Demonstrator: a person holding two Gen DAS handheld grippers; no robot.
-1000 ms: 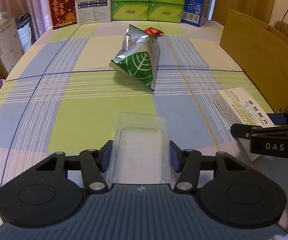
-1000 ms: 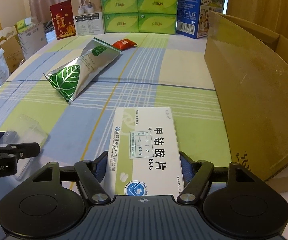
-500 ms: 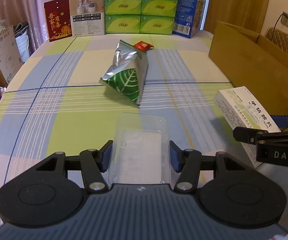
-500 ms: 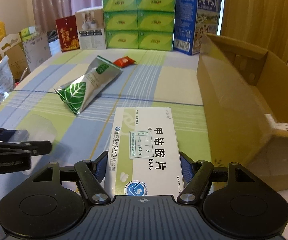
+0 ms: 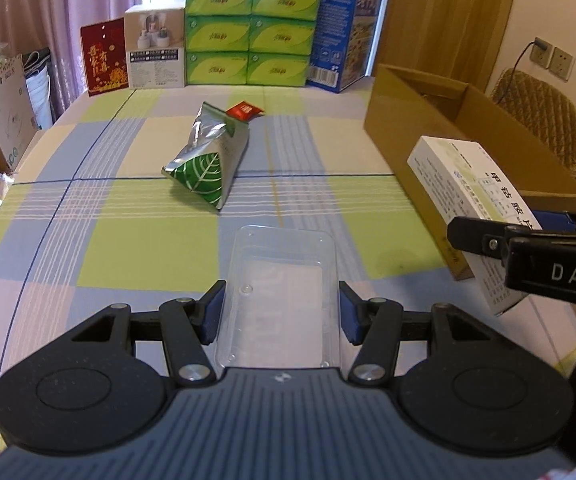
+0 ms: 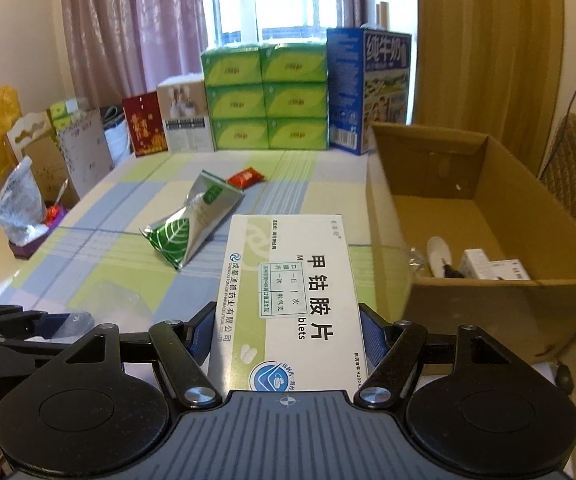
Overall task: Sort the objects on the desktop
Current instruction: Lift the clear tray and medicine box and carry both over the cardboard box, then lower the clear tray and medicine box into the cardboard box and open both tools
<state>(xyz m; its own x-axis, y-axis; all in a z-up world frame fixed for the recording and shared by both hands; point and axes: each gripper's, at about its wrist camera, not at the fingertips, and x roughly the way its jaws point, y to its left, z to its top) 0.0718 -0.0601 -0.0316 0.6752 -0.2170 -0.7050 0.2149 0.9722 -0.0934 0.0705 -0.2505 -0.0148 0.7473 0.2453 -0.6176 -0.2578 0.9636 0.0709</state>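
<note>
Checked tablecloth (image 5: pixel 136 240), leaf-print pouch (image 5: pixel 204 168) (lying flat), red sachet (image 5: pixel 243 110), cardboard box (image 6: pixel 488 280)

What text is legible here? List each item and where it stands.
"甲钴胺片": medicine box in the right hand-held gripper.
"blets": same box.
"DAS": right hand-held gripper's side.
"纯牛奶": blue carton.
Red card, green tissue packs: too blurred.

Left gripper (image 5: pixel 281 312) and right gripper (image 6: pixel 288 336) side by side, fingers (image 5: pixel 212 312) closed on loads.
</note>
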